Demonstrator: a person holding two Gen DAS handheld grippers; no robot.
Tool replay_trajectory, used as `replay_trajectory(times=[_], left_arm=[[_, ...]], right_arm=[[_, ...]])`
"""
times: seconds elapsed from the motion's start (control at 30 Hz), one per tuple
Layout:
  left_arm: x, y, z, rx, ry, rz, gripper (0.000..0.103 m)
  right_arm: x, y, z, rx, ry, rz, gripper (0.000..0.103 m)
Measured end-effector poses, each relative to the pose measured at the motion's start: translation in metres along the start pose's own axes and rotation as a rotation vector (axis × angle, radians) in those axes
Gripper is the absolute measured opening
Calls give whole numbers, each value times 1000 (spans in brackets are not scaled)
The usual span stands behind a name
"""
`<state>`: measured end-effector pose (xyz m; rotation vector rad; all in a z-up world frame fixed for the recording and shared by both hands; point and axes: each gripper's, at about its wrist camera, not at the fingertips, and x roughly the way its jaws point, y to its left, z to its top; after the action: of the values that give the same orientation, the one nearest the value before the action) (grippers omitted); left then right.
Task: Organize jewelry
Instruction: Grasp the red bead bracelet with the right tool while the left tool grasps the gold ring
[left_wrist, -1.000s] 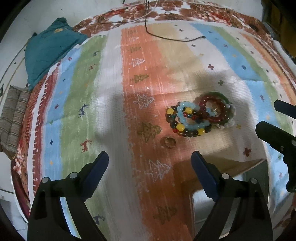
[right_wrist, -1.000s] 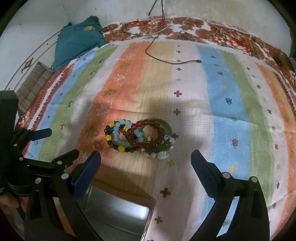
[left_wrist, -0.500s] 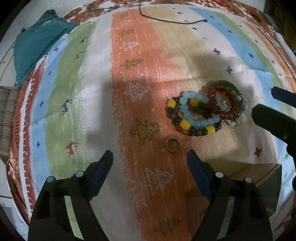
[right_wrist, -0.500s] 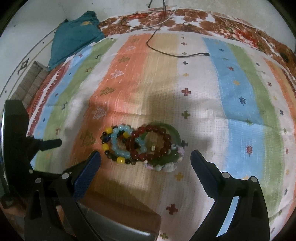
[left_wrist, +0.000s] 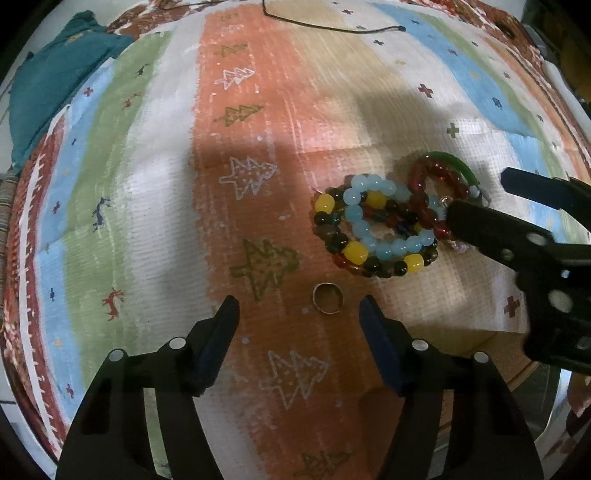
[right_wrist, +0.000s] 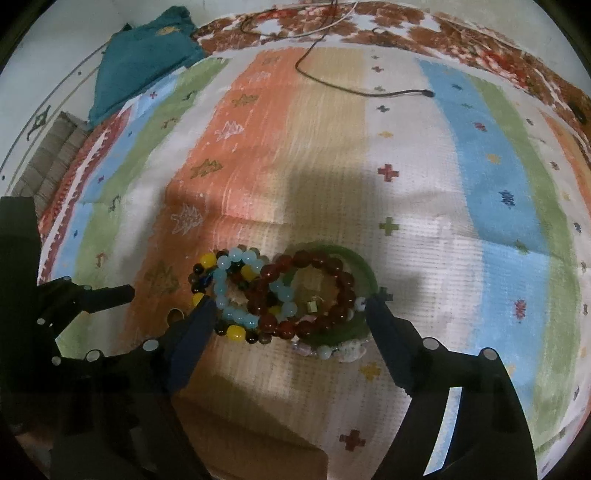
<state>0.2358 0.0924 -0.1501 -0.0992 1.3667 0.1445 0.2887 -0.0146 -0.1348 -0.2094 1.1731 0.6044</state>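
Observation:
A pile of bead bracelets (left_wrist: 384, 221) lies on the striped cloth: light blue, dark red, and mixed dark and yellow beads, with a green bangle (left_wrist: 456, 164). A small metal ring (left_wrist: 327, 298) lies alone in front of the pile. My left gripper (left_wrist: 299, 310) is open and empty, with the ring between its fingertips, nearer the right one. My right gripper (right_wrist: 290, 308) is open and empty, its fingers straddling the bracelet pile (right_wrist: 284, 299); it also shows in the left wrist view (left_wrist: 476, 203), one finger over the pile's right edge.
An open box with a metallic inside (left_wrist: 532, 398) sits under the right gripper at the near edge. A black cable (right_wrist: 354, 88) lies far across the cloth. A teal cloth (right_wrist: 144, 55) and a striped cushion (right_wrist: 48, 162) sit far left.
Both grippers have moved forward and down. The left one has closed in on the ring. The right one has come down around the bracelet pile.

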Motion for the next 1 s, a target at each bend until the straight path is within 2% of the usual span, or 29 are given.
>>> replay_trajectory(times=[0.07,0.3,0.53,0.63,0.7,0.73,0.77,1.0], left_arm=[[2,-1,1,2,6,-4,61],[9,-4,5,7,16,-8,57],[11,-5,3,9,16,-6,46],[10,-6,1,14,14,0,39],[10,-7,3,20,12,8,31],[10,-8,3,24,13,10,22],[10,-8,4,27,12,17,19],[10,-9,8,21,8,11,19]], right_arm=[[5,1,1,-6,12,-4,68],[16,7,4,-34,28,-12,56],[25,14,7,-63,60,-24,43],[29,16,7,-68,72,-22,38],[30,18,7,-83,69,-33,33],[30,19,7,-87,70,-33,28],[30,20,7,-91,72,-39,26],[29,18,6,-88,69,-54,14]])
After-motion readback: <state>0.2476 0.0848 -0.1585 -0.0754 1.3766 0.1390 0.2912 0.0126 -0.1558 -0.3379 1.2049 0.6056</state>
